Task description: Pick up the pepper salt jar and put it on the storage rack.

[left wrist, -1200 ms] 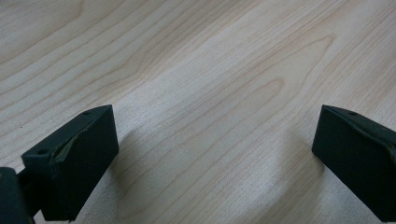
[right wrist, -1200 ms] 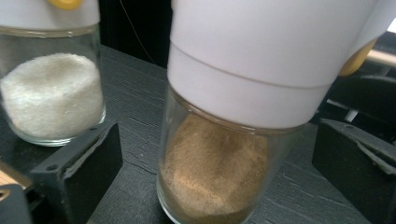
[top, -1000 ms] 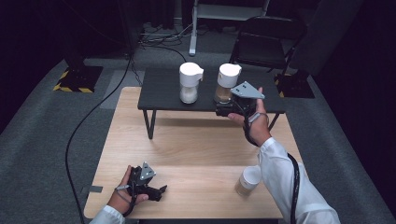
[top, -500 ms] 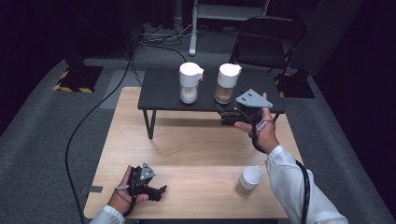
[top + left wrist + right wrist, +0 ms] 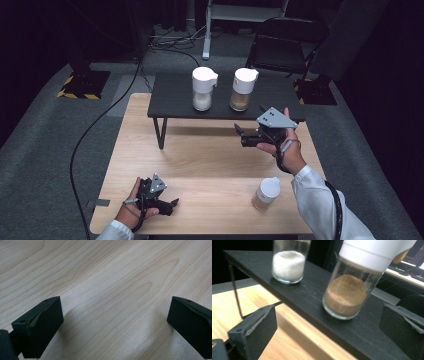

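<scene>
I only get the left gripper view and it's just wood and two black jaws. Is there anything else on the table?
Observer: Yes. A white-lidded jar stands on the wooden table near the person's right forearm.
Operator: Any more jars?
Observer: Two, on a low black shelf at the table's far side: one holds white powder, the other brown powder.
Operator: Where's the other gripper?
Observer: The right gripper is held in the air just in front of the shelf, jaws open and empty, facing the brown jar.
Operator: And mine?
Observer: The left gripper rests low at the table's near edge, jaws open.
</scene>
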